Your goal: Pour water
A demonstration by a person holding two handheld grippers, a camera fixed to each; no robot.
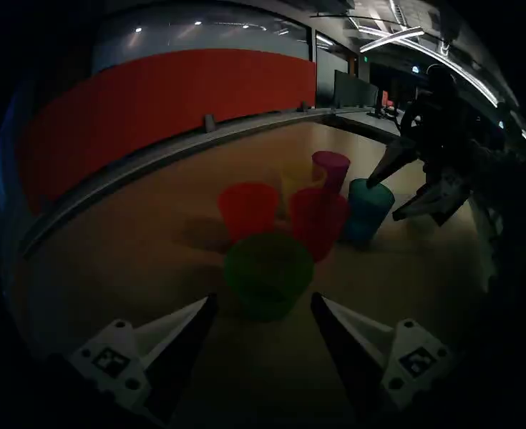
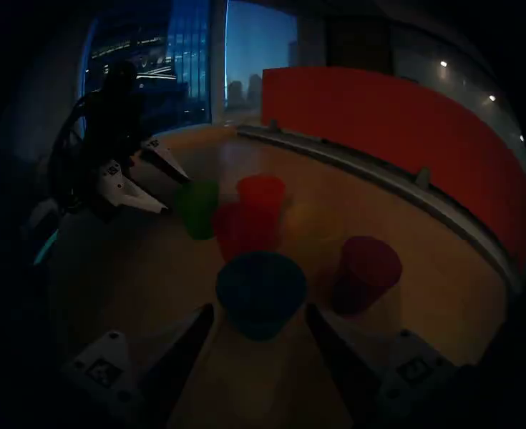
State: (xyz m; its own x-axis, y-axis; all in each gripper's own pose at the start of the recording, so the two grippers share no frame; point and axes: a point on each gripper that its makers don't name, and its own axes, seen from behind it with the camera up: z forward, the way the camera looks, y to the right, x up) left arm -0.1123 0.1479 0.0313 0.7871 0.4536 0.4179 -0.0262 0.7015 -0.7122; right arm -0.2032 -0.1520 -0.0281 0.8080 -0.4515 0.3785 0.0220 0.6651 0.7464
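Several plastic cups stand bunched on a wooden table. In the left gripper view a green cup (image 1: 268,275) stands nearest, right at the tips of my open left gripper (image 1: 263,297), untouched by its fingers. Behind it are an orange cup (image 1: 248,209), a red cup (image 1: 318,220), a yellow cup (image 1: 298,179), a magenta cup (image 1: 331,169) and a teal cup (image 1: 367,209). My right gripper (image 1: 382,200) reaches the teal cup from the far right. In the right gripper view the teal cup (image 2: 261,293) sits just ahead of the open right gripper (image 2: 258,309). The left gripper (image 2: 178,194) flanks the green cup (image 2: 198,207).
The room is dim. A red wall panel (image 1: 169,100) runs behind a raised ledge (image 1: 191,146) along the table's far edge. Windows (image 2: 252,64) lie beyond the table in the right gripper view. A person's dark shape (image 2: 116,114) holds the left gripper.
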